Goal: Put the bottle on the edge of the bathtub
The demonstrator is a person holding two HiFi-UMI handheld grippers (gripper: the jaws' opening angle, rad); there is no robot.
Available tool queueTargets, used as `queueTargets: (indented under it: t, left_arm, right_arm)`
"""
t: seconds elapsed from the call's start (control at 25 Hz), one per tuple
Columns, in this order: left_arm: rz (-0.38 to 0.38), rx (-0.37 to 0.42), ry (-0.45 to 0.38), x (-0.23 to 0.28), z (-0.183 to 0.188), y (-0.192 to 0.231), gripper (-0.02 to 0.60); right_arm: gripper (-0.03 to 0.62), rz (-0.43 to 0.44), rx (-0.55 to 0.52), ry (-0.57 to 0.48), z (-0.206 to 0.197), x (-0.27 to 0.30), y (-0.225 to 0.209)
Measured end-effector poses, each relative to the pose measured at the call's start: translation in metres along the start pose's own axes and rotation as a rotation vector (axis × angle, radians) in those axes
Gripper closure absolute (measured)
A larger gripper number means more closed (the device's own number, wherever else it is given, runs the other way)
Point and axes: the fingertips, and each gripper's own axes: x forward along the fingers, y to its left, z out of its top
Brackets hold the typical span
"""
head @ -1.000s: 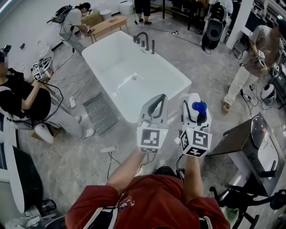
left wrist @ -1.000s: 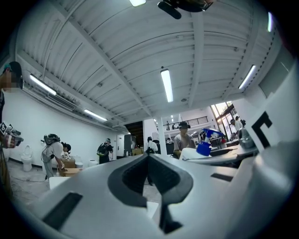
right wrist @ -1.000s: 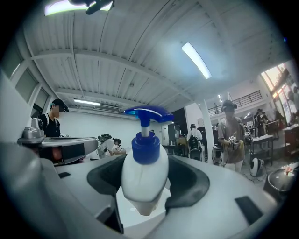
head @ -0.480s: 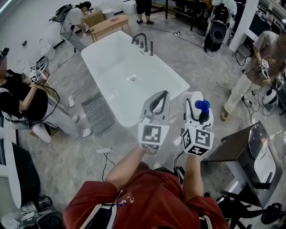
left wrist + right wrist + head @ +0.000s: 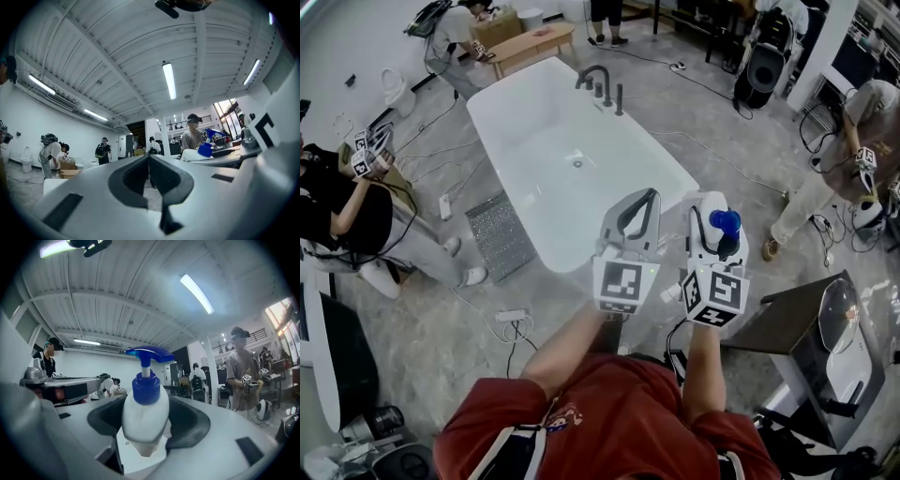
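Grey workshop floor, white bathtub (image 5: 534, 122) at far centre.

Head view: right gripper (image 5: 712, 230) holds bottle (image 5: 723, 223) short of tub's near rim.

Left gripper view: left gripper (image 5: 150, 161) jaws together, empty.

Right gripper view: jaws clamp bottle body, upright.

Pick-up done; set-down on edge remains.

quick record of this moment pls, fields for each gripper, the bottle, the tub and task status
left gripper: jaws together, empty
right gripper: closed on the bottle
bottle: white with a blue pump top, upright between the right gripper's jaws
bathtub: white, freestanding, dark faucet at its far end
task status: bottle held in the air near the tub's near end, not yet set on the edge
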Motion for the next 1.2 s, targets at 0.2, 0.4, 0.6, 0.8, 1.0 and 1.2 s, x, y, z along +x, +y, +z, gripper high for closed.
queueTargets:
  t: [0.2,0.4,0.6,0.8,1.0,1.2]
  left_arm:
    - [-0.007,-0.005,-0.002,0.036,-0.012,0.014,0.566]
    - [-0.019,-0.003,0.001,0.079,-0.022,0.036,0.566]
    - [-0.034,-0.016,0.003,0.122,-0.031,0.058,0.566]
    - [-0.040,-0.009,0.005,0.158,-0.042,0.090,0.566]
    - [-0.033,-0.013,0.013,0.184,-0.049,0.127,0.566]
    - [-0.038,-0.032,0.018,0.203,-0.059,0.156,0.566]
  right_arm:
    - [0.319,-0.009,-0.013,0.012,-0.006,0.037,-0.008]
    - [0.319,-0.023,-0.030,0.027,-0.006,0.082,-0.014]
    - [0.319,-0.035,-0.040,0.048,-0.007,0.130,-0.020]
    - [0.319,-0.033,-0.048,0.055,-0.009,0.181,-0.012]
    - [0.319,-0.024,-0.051,0.065,-0.009,0.225,0.004]
    - [0.319,-0.019,-0.071,0.080,-0.012,0.256,0.020]
